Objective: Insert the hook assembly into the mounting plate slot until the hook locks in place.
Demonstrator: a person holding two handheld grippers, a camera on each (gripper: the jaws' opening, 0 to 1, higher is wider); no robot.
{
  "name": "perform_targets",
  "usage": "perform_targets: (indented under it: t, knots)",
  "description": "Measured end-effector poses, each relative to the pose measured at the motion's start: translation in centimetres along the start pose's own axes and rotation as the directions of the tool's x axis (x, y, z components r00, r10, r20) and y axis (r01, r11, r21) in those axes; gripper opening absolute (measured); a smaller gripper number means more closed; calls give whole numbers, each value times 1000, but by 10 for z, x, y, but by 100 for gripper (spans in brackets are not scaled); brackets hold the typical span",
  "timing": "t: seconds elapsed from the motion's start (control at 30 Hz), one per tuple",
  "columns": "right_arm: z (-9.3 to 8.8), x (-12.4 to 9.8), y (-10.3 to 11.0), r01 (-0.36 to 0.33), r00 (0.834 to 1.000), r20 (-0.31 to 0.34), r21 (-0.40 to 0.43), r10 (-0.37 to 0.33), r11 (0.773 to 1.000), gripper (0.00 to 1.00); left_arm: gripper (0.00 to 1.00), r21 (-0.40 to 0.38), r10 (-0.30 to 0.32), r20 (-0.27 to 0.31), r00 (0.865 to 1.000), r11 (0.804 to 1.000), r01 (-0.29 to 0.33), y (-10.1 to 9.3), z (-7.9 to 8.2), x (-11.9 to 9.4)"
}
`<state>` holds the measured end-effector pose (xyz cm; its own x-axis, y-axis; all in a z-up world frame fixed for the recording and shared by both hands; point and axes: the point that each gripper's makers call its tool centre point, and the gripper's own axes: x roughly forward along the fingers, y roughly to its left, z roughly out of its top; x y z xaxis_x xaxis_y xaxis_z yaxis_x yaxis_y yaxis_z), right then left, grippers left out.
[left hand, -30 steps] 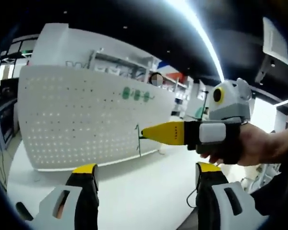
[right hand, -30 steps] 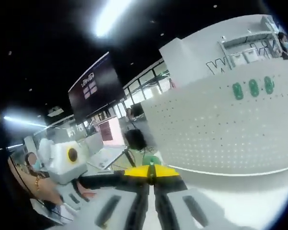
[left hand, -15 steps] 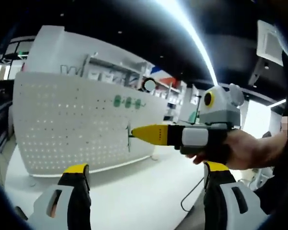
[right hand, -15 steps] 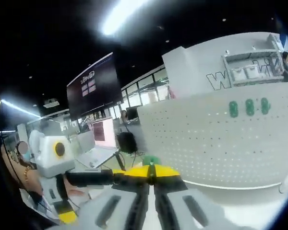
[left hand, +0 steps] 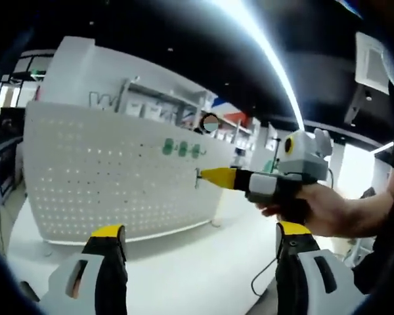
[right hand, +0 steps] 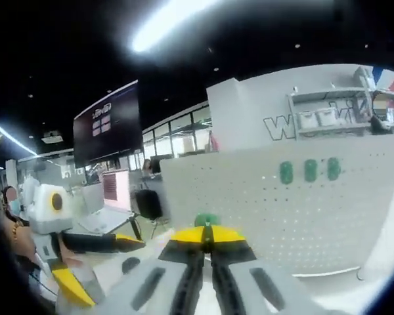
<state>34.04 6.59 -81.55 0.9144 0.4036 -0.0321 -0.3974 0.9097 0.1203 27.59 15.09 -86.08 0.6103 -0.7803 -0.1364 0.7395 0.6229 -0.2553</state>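
A white perforated mounting plate [left hand: 98, 177] stands upright, with three green hooks [left hand: 182, 148] set in its upper right part. My right gripper [left hand: 207, 176], held in a hand, comes in from the right, shut on a thin green hook assembly [left hand: 198, 177] just in front of the plate's right part. In the right gripper view that gripper [right hand: 207, 234] is shut, the green hook assembly [right hand: 207, 220] sticks out past its tips, and the plate [right hand: 276, 210] with the three hooks [right hand: 310, 171] stands ahead. My left gripper [left hand: 198, 231] is open and holds nothing.
A white surface [left hand: 184, 269] runs under the plate, with a dark cable [left hand: 262, 279] lying at the right. Behind the plate rises a white wall with shelves [left hand: 151, 105]. A dark hanging screen [right hand: 108, 128] and desks with a chair [right hand: 144, 203] are at the left.
The right gripper has carried the green hook assembly away from the left camera and closer to the plate, staying shut on it. The left jaws stay open.
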Motion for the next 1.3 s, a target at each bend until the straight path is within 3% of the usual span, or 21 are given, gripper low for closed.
perform_targets:
  t: [0.07,0.13,0.4,0.63,0.83,1.13,1.3]
  knots:
    - [5,1,-14,39,999,13,-1,-39,999,0,86,39,31,-14,999,999,-30,8,-2,-2]
    - [13,3,-28,76,996,37,-12,-76,997,0,88,71,52,-23,998,996,-50,13,-2,-4]
    - [23,11,-69,156,987,50,-82,-153,984,0,89,42,64,-31,997,997,-62,20,-8,-6]
    - [33,17,-105,209,976,71,-82,-204,974,0,93,13,68,-56,996,998,-68,21,-18,-10]
    - [42,20,-139,268,961,96,-76,-260,960,0,93,6,80,-53,995,997,-80,24,-16,-11]
    - [44,22,-172,324,943,105,-76,-315,943,0,93,1,102,-50,994,995,-102,31,-13,-14]
    - [44,24,-184,347,935,109,-81,-337,935,0,94,3,94,-49,994,996,-93,23,-12,-11]
